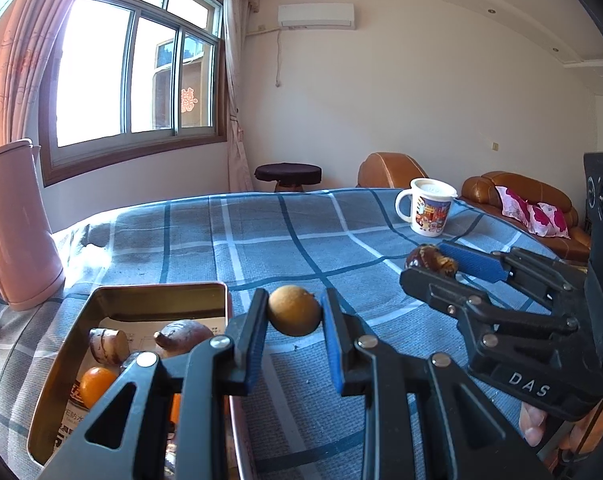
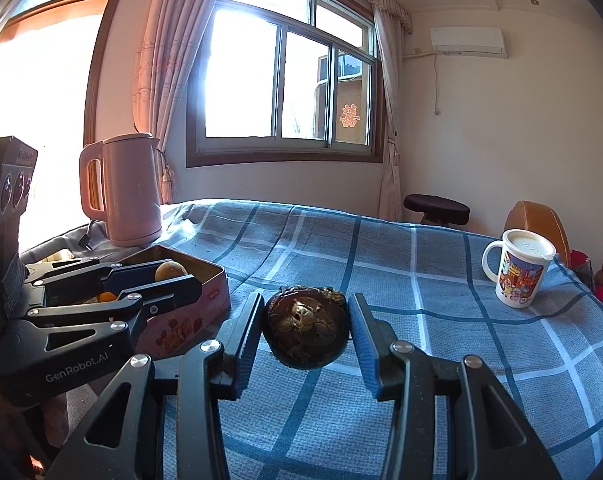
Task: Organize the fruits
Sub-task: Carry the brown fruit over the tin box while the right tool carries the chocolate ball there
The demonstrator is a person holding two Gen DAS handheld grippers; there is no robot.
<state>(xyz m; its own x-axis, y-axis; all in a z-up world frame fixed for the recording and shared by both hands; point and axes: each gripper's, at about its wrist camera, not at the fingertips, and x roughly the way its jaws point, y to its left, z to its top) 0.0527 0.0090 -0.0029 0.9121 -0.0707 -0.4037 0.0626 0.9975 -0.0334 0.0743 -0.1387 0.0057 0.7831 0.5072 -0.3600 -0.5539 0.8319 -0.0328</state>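
Observation:
My left gripper (image 1: 294, 312) is shut on a small round tan fruit (image 1: 294, 310), held just right of an open metal tin (image 1: 161, 294). The tin holds an orange fruit (image 1: 97, 385) and brown fruits (image 1: 183, 334). My right gripper (image 2: 306, 330) is shut on a dark, wrinkled round fruit (image 2: 307, 326) above the checked blue cloth (image 2: 421, 280). In the left wrist view the right gripper (image 1: 433, 266) appears at the right with the dark fruit (image 1: 431, 261) between its blue pads. The right wrist view shows the left gripper (image 2: 173, 274) over the pink tin (image 2: 193, 308), the tan fruit (image 2: 170, 270) in it.
A pink kettle (image 2: 123, 190) stands at the table's far left behind the tin. A white cartoon mug with a lid (image 2: 519, 270) sits at the far right. Beyond the table are a dark stool (image 2: 436, 206) and a brown leather sofa (image 1: 517, 200).

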